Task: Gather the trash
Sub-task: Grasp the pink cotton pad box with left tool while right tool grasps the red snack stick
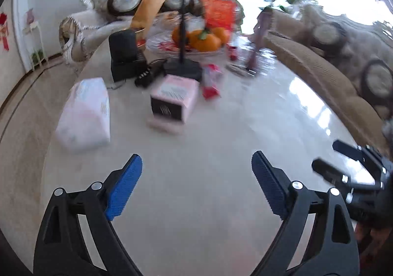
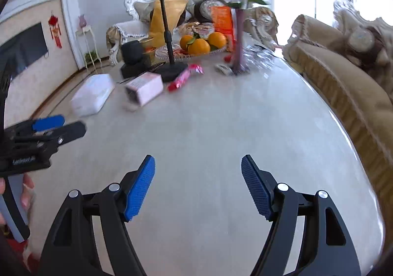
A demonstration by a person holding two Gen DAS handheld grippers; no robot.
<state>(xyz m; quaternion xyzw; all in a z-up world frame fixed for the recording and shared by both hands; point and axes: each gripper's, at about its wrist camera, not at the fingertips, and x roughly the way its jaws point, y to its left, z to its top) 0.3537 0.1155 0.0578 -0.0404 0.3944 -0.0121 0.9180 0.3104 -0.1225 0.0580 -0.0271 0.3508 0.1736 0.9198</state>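
My left gripper (image 1: 196,185) hangs open above the pale marble table (image 1: 221,148) with nothing between its blue pads. The right gripper (image 2: 197,187) is open and empty too, over the table's near end. Each gripper shows in the other's view: the right gripper (image 1: 331,163) at the right edge, the left gripper (image 2: 59,123) at the left edge. Far ahead lie a pink carton (image 1: 175,96) on its side, a red-and-pink candy wrapper (image 1: 211,81) and a white tissue pack (image 1: 84,113). In the right wrist view the pink carton (image 2: 145,88) and the wrapper (image 2: 184,77) lie mid-table.
A black phone stand (image 1: 183,64), a black box (image 1: 124,54), a remote (image 1: 149,72), a glass bowl of oranges (image 1: 203,40) and a vase with a red rose (image 2: 239,37) crowd the far end. A beige sofa (image 2: 343,94) runs along the right; a hand (image 2: 24,192) shows at lower left.
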